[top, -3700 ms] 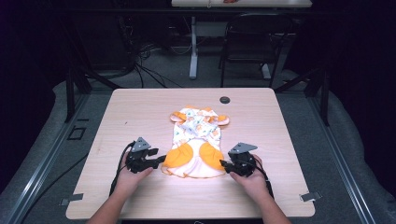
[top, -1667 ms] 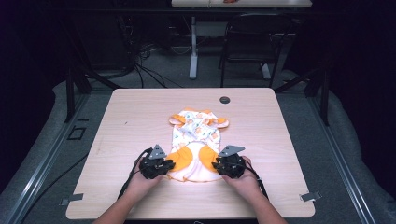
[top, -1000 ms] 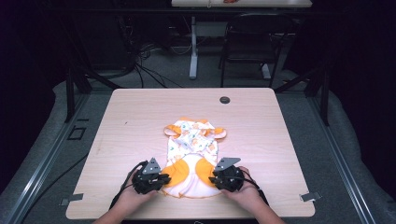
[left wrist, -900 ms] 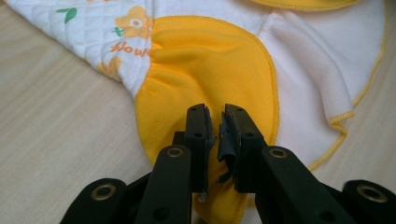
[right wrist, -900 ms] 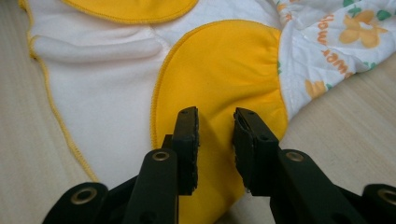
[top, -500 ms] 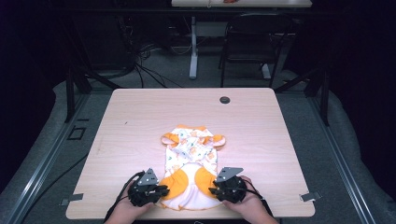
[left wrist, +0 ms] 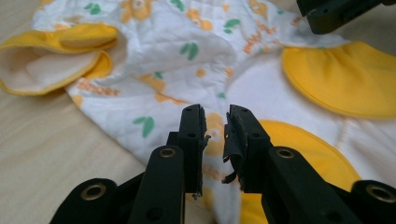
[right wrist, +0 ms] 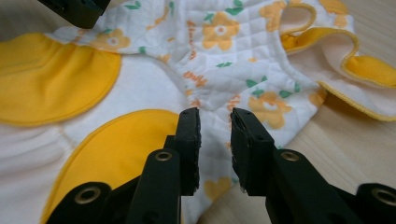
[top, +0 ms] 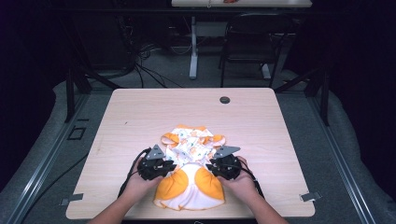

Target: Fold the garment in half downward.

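A white quilted baby garment [top: 189,175] with an orange flower print and orange patches lies crumpled near the table's front edge. Its ruffled collar end [top: 191,135] points away from me. My left gripper [top: 169,166] sits at its left side, my right gripper [top: 212,167] at its right side, both aimed inward. In the left gripper view the jaws [left wrist: 215,116] stand slightly apart just above the printed cloth [left wrist: 154,56], gripping nothing. In the right gripper view the jaws [right wrist: 215,116] are likewise parted over the cloth [right wrist: 224,56] beside an orange patch [right wrist: 51,79].
The light wooden table [top: 140,112] holds a small black round object [top: 225,100] near its far edge. Beyond it stand a dark chair [top: 252,42], a white table leg [top: 193,46] and floor cables [top: 149,60]. The garment's hem nearly reaches the front edge.
Both grippers dragged the garment toward the front edge, bunching it. Since half a second ago they have let go of the hem and moved forward to its middle.
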The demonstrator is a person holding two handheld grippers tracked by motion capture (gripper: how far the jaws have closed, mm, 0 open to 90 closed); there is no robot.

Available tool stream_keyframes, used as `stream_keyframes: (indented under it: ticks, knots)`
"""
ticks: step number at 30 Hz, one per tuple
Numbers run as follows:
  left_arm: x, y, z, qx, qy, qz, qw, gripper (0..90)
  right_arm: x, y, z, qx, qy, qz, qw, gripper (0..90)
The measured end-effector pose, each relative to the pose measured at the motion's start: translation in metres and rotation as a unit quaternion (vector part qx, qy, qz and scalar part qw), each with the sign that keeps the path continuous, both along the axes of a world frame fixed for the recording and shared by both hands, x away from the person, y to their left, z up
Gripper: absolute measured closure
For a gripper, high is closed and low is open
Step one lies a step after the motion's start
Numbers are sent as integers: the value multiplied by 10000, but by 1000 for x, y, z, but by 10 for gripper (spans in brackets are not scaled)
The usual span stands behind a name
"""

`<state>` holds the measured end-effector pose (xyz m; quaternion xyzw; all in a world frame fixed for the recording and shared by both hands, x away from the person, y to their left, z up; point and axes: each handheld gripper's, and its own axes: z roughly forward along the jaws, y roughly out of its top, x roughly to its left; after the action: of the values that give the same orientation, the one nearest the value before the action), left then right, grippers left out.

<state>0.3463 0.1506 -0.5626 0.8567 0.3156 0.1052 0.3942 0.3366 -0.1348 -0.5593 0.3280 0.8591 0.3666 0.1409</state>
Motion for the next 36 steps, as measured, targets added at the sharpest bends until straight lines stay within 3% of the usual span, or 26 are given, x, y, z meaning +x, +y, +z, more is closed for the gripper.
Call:
stream_keyframes:
  ticks: [3, 6, 8, 14, 17, 24, 26, 36]
  knots:
    - [8, -1, -8, 15, 88, 71, 9999, 755, 7, -2, -5, 1, 122, -88, 9999, 727]
    - [7, -2, -15, 84, 193, 47, 9998, 754, 6, -2, -13, -98, 205, -10, 9997, 730]
    - [5, -2, -19, 5, 153, 85, 9998, 754, 5, -1, -15, -185, 246, 31, 9995, 731]
    - [-3, -2, -17, 133, 143, 8, 9998, 753, -2, 1, -15, -282, 182, 127, 9994, 731]
    - [-8, -2, -16, 197, 147, -67, 9997, 752, -7, 1, -14, -304, 254, 217, 9990, 731]
    - [-10, -2, -15, 127, 226, -128, 9996, 714, -11, -1, -12, -325, 307, 300, 9985, 703]
    - [-8, -2, -14, 85, 231, -86, 9997, 694, -9, -3, -8, -128, 296, 245, 9992, 686]
    - [3, 0, 0, 2, 135, -41, 9999, 635, 5, -13, 7, 110, 247, 46, 9996, 633]
